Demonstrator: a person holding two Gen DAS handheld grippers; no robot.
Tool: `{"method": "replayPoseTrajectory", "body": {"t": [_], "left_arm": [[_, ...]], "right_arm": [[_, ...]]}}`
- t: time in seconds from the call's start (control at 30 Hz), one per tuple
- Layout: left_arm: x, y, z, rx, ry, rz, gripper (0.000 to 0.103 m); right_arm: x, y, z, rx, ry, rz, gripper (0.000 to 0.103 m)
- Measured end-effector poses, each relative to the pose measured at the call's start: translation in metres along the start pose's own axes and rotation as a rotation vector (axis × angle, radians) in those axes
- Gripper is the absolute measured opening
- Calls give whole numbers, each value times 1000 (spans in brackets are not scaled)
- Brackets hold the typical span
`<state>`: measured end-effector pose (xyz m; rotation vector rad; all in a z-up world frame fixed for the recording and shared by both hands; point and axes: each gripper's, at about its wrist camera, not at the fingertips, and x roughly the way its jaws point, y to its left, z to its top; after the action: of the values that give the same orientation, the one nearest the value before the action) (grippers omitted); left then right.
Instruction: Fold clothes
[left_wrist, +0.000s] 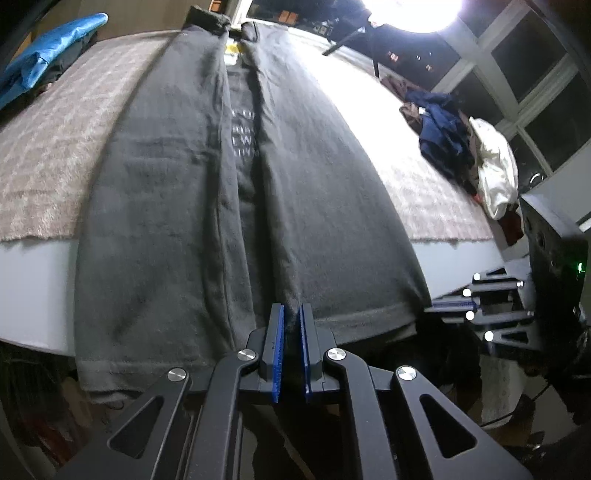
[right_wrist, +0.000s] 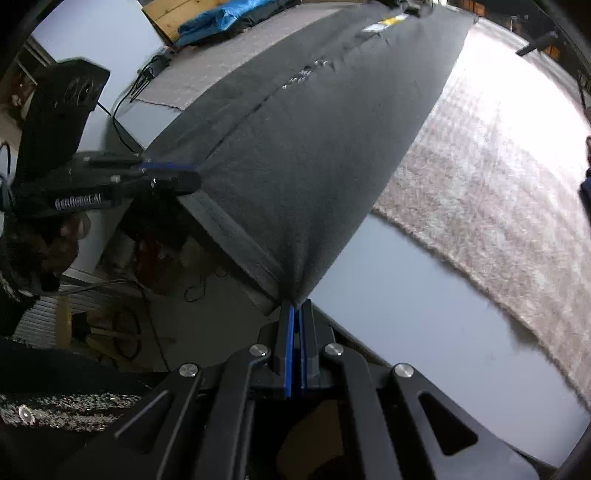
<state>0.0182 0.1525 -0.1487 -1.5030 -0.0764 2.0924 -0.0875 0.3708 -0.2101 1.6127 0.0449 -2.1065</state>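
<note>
The left gripper (left_wrist: 291, 314) has its jaws almost closed, and a fold of the dark grey shirt (left_wrist: 177, 206) at its bottom hem is pinched between the blue pads (left_wrist: 277, 354). The right gripper (right_wrist: 296, 308) is closed tight on the corner of the same hem, where the cloth comes to a point between its blue pads (right_wrist: 290, 350). In the left wrist view the right gripper (left_wrist: 458, 305) appears at the right side, at the edge of the shirt.

The shirt lies long on a table (right_wrist: 424, 306) covered partly by a pale woven mat (left_wrist: 48, 177). Its two sides are folded inward and almost meet along the middle, where some white letters (left_wrist: 243, 134) show in the gap. The hem end hangs over the near edge of the table.

Further away, a blue cloth (left_wrist: 48, 51) lies at the far left, and a pile of dark blue and white clothes (left_wrist: 465, 151) lies at the right.
</note>
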Motion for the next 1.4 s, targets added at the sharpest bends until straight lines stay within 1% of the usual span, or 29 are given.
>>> {"method": "replayPoseTrajectory", "body": {"t": [0.07,0.17,0.23,0.3,0.33,0.37,0.43,0.5,0.53,0.57,0.6,0.67,0.7,0.73,0.77,0.8,0.87,0.9,0.93,1.0,1.07,1.13,1.23,1.27,1.33,1.37,1.4], "left_arm": [[-3,-1,-1,8,9,3,8],[-19,0,0,24,-6,14,9],[-33,3,4,21,-48,3,9],[-37,5,11,17,-91,-8,13],[-36,6,16,16,-106,-7,13],[-31,8,21,16,-111,0,13],[-19,13,29,15,-109,23,13],[-5,19,33,16,-93,63,13],[1,22,34,15,-81,73,13],[5,24,33,18,-76,75,13],[5,24,32,30,-76,78,13],[1,22,31,50,-50,86,13],[-4,23,31,36,-39,69,13],[-12,25,33,16,-46,48,13],[-20,27,37,-1,-65,32,13],[-28,29,42,-17,-87,30,13],[-38,34,57,-47,-136,43,13],[-38,37,65,-69,-154,36,13],[-34,39,73,-88,-162,35,13],[-21,40,86,-95,-156,43,13],[-6,34,96,-92,-149,42,13],[11,28,105,-76,-132,53,13],[40,21,111,-58,-55,61,13],[43,20,112,-52,-46,65,13],[34,20,112,-63,-61,72,13],[27,21,112,-80,-74,73,13],[19,26,111,-109,-92,72,13]], "right_arm": [[-4,0,3,-3,34,2,4],[-21,1,-2,3,70,0,4],[-41,0,-1,25,38,26,4],[-57,-5,11,52,-40,35,4],[-59,-8,20,56,-69,12,4],[-57,-10,32,51,-99,-31,4],[-47,-14,56,32,-130,-76,4],[-33,-20,81,36,-158,-88,4],[-28,-23,92,34,-162,-76,4],[-17,-25,103,17,-151,-83,4],[-1,-16,114,-3,-129,-98,4],[22,-12,117,-61,-42,-80,4],[28,-11,118,-80,-6,-65,4],[29,-8,117,-110,13,-54,4],[24,-9,120,-129,20,-25,4],[18,-10,124,-148,27,4,4],[0,-24,147,-135,-43,12,4],[0,-35,165,-120,-73,2,4],[0,-46,182,-105,-103,-9,4],[1,-68,217,-76,-162,-32,4],[15,-80,243,-67,-180,-57,4],[35,-88,263,-64,-170,-44,4],[55,-90,275,-91,-135,-28,5],[50,-90,281,-114,-131,-32,5],[39,-90,293,-160,-124,-41,6],[34,-90,299,-183,-120,-45,8],[27,-93,313,-179,-155,-50,19]]}}
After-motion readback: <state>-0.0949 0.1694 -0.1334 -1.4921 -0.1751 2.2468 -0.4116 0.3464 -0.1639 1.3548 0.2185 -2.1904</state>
